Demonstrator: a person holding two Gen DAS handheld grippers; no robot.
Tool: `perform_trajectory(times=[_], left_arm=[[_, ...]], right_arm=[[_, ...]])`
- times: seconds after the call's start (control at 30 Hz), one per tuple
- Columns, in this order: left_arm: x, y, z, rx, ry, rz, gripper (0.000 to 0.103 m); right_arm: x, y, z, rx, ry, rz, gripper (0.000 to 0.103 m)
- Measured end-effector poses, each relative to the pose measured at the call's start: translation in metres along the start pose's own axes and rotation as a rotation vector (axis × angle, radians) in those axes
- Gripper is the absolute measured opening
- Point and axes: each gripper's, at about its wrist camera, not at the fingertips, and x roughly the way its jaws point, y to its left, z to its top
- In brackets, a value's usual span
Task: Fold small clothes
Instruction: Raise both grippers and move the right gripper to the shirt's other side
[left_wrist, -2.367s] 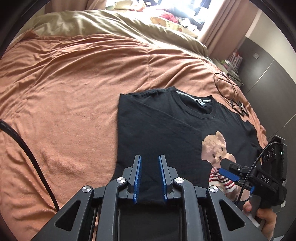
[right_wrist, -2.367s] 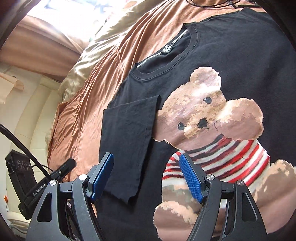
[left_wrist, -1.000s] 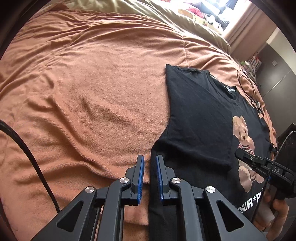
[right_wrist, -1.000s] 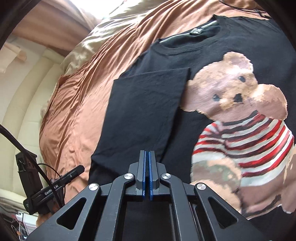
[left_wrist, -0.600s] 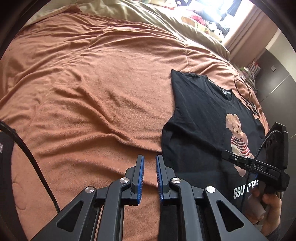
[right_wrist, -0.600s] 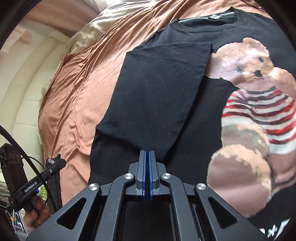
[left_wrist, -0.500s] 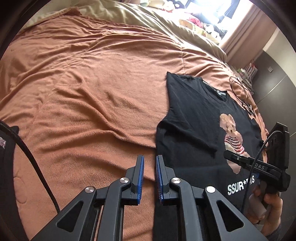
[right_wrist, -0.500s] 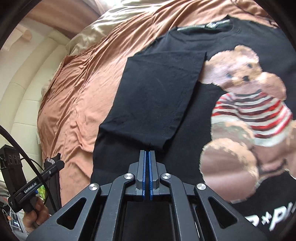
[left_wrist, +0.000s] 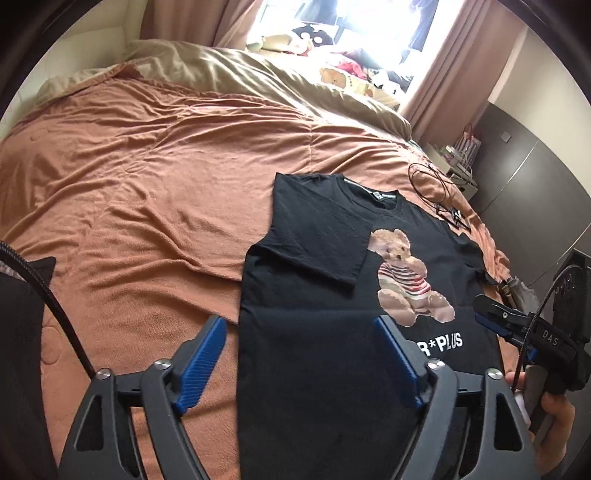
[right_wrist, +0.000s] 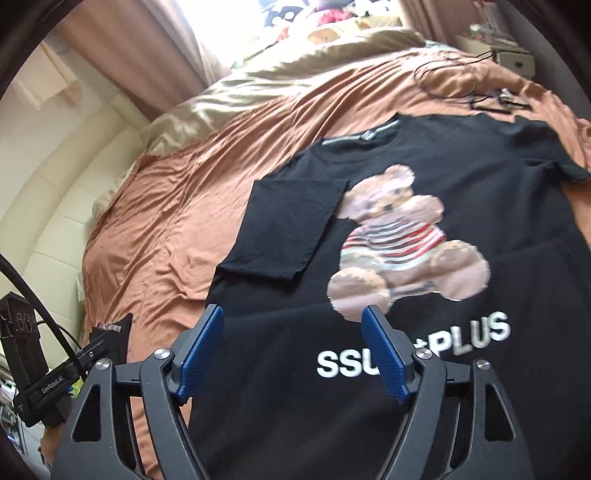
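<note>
Left gripper (left_wrist: 301, 354): now spread wide, having let go of the black bear T-shirt (left_wrist: 325, 295).
Right gripper (right_wrist: 295, 350): likewise released, hovering.
Left sleeve (right_wrist: 291, 229): lying folded inward; right sleeve (right_wrist: 546, 147) probably next.

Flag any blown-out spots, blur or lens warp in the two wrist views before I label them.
Left wrist: window blown out to white, black fisheye ring in the corners, black T-shirt sharp. Right wrist: window also clipped, bear print and the white lettering smeared, likely motion blur; bedspread bows along the edge. Both claws, left and right, are sharp.
</note>
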Motion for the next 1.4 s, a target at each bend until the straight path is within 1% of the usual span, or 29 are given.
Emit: perform_trajectory(times=[0.07,0.2,0.33,0.43,0.63,0.73,0.83,0.93,1.03,1.2,1.3,1.33,1.37,1.4], left_arm=[[-0.009,-0.012,-0.005,0.011,-0.016,-0.005,0.091],[-0.023,-0.039,-0.015,0.039,-0.036,-0.025,0.094],[-0.031,-0.066,-0.029,0.061,-0.038,-0.058,0.096],[-0.035,-0.086,-0.037,0.084,-0.034,-0.062,0.096],[-0.037,-0.123,-0.046,0.122,-0.028,-0.068,0.096],[-0.030,-0.145,-0.047,0.141,-0.024,-0.075,0.096],[-0.019,-0.169,-0.048,0.155,-0.024,-0.088,0.096],[-0.007,-0.194,-0.048,0.176,-0.033,-0.099,0.096],[0.005,-0.218,-0.046,0.202,-0.050,-0.091,0.096],[0.028,-0.253,-0.042,0.217,-0.057,-0.114,0.096],[0.041,-0.269,-0.037,0.219,-0.061,-0.144,0.096],[0.046,-0.275,-0.036,0.224,-0.058,-0.154,0.096],[0.052,-0.281,-0.035,0.231,-0.050,-0.160,0.096],[0.057,-0.286,-0.033,0.236,-0.040,-0.165,0.097]], right_arm=[[-0.021,-0.007,-0.007,0.014,-0.018,0.009,0.083],[-0.059,-0.021,-0.021,0.020,-0.067,0.000,0.088],[-0.091,-0.043,-0.036,0.069,-0.109,0.002,0.094],[-0.107,-0.054,-0.046,0.089,-0.130,0.004,0.096],[-0.140,-0.084,-0.060,0.120,-0.175,0.013,0.096],[-0.155,-0.106,-0.064,0.134,-0.188,0.004,0.097],[-0.167,-0.126,-0.064,0.137,-0.212,-0.056,0.096],[-0.181,-0.144,-0.065,0.142,-0.239,-0.086,0.096],[-0.194,-0.158,-0.065,0.128,-0.265,-0.114,0.096],[-0.205,-0.185,-0.061,0.141,-0.285,-0.104,0.096],[-0.207,-0.206,-0.055,0.171,-0.289,-0.115,0.097],[-0.208,-0.211,-0.052,0.176,-0.293,-0.120,0.098],[-0.209,-0.217,-0.049,0.178,-0.299,-0.127,0.103],[-0.210,-0.221,-0.046,0.181,-0.307,-0.138,0.103]])
